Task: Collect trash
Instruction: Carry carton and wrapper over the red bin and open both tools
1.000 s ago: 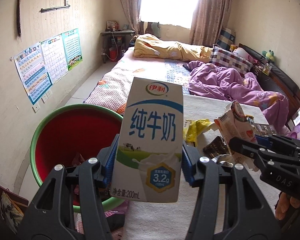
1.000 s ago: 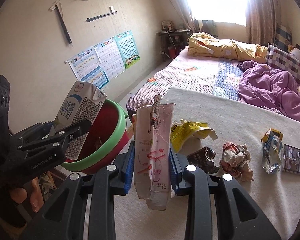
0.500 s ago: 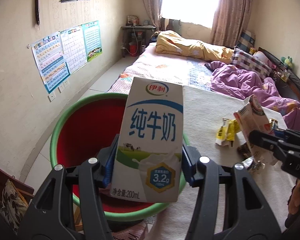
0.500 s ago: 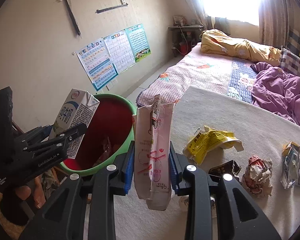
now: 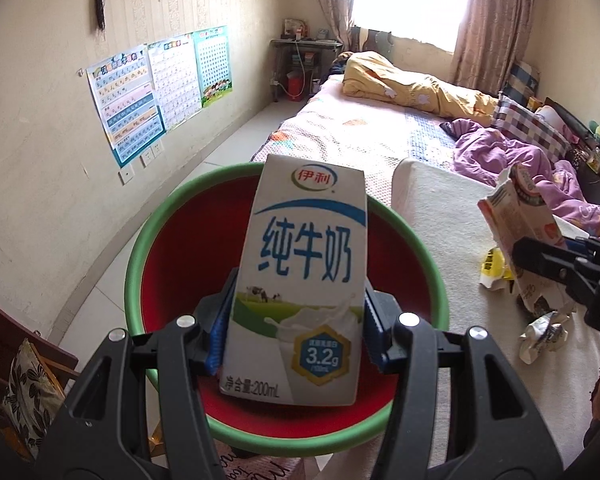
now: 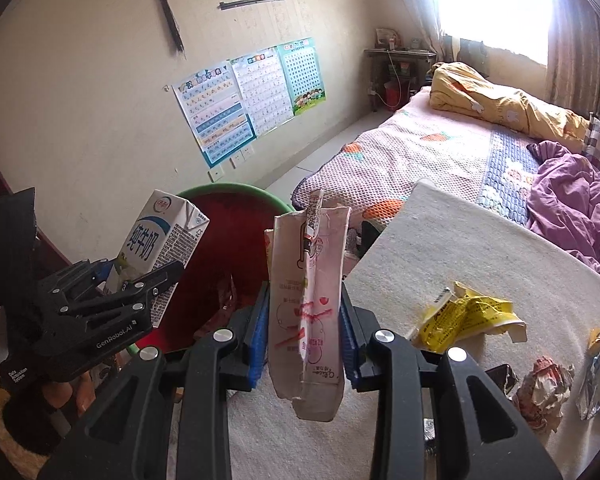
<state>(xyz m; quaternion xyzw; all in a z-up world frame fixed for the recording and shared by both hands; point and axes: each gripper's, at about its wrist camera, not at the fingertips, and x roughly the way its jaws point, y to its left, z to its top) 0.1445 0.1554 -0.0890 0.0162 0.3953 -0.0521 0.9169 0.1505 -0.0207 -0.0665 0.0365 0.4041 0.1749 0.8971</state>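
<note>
My left gripper (image 5: 297, 332) is shut on an upright white and blue milk carton (image 5: 304, 280). It hangs over a red basin with a green rim (image 5: 140, 248). My right gripper (image 6: 305, 336) is shut on a flattened pink and white carton (image 6: 308, 300), held upright above the left edge of the cloth-covered table (image 6: 460, 260), just right of the basin (image 6: 236, 189). Some dark wrappers lie inside the basin. In the right wrist view the milk carton (image 6: 160, 248) is at the left over the basin. In the left wrist view the pink carton (image 5: 516, 216) is at the far right.
On the table lie a yellow wrapper (image 6: 468, 314), a crumpled paper wrapper (image 6: 544, 388), a dark wrapper (image 6: 500, 376) and a small packet (image 6: 598, 368). A bed (image 6: 440, 148) with quilts stands beyond. A wooden chair with a cushion (image 5: 24, 392) is left of the basin.
Both grippers have moved left with their cartons. The milk carton went from beside the basin's rim to over its middle, and the pink carton reached the table's left edge.
</note>
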